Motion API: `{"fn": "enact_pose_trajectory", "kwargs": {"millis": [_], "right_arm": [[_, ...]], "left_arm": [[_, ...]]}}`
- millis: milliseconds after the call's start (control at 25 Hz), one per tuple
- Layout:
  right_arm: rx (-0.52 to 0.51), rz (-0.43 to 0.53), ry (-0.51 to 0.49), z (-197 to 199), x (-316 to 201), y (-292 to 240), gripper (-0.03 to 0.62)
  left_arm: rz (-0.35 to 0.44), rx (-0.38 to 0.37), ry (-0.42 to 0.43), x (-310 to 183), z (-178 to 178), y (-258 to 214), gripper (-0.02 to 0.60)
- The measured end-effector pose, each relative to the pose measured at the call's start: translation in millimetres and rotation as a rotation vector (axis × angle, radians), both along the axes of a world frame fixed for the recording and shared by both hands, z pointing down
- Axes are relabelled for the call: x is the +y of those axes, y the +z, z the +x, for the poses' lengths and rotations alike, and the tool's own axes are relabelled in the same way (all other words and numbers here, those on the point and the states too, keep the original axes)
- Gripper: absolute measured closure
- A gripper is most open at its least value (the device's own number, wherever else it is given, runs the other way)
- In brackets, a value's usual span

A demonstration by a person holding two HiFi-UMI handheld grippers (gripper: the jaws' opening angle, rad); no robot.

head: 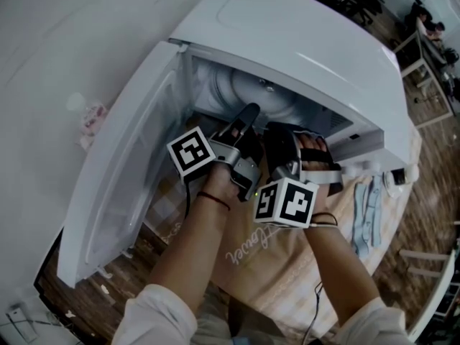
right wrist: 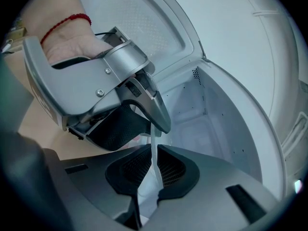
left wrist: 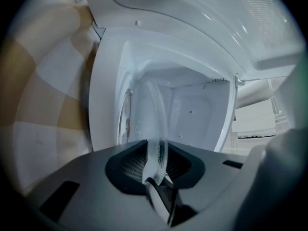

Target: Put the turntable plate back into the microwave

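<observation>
The left gripper (left wrist: 159,163) has its jaws closed on the rim of the turntable plate (left wrist: 153,121). The clear glass stands edge-on between the two dark pads and both pads press on it. The right gripper (right wrist: 153,171) pinches the same plate (right wrist: 155,163) in the same way, with only the thin glass between its pads. In the right gripper view the left gripper (right wrist: 153,124) bites the rim just beyond the right one, so the two grips are very near each other on one side of the plate. The left hand (right wrist: 72,49) wears a red string (right wrist: 67,22) at the wrist.

In the head view both grippers, left (head: 248,115) and right (head: 282,141), are at the mouth of the microwave (head: 302,42), side by side. The door (head: 118,175) is swung wide open to the left.

The plate reaches from the jaws into the cavity (left wrist: 195,109). Its far rim seems to be close to the left wall, but the glass is clear and I cannot tell if it touches there. To the right of the plate the white cavity is open up to the right wall. A checked cloth (left wrist: 43,85) lies on the left, outside the door frame.
</observation>
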State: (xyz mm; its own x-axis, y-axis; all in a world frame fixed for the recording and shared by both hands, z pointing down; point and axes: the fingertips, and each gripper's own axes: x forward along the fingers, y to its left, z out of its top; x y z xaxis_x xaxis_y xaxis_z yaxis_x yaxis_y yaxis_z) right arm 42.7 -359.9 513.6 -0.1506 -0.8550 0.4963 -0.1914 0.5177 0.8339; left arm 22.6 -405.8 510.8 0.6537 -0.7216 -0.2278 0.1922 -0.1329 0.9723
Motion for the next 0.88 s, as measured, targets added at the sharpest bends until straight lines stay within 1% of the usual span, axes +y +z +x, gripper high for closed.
{"fn": "enact_pose_trajectory", "kwargs": {"millis": [400, 600, 880], "right_arm": [[-0.009, -0.007, 0.014, 5, -10, 1, 0.536], [-0.007, -0.004, 0.008, 7, -16, -1, 0.537], [-0.025, -0.025, 0.013, 8, -19, -2, 0.539]], "left_arm": [[-0.021, -0.016, -0.011, -10, 4, 3, 0.501], [-0.019, -0.026, -0.015, -15, 6, 0, 0.499], [-0.045, -0.045, -0.015, -19, 7, 0, 0.500]]}}
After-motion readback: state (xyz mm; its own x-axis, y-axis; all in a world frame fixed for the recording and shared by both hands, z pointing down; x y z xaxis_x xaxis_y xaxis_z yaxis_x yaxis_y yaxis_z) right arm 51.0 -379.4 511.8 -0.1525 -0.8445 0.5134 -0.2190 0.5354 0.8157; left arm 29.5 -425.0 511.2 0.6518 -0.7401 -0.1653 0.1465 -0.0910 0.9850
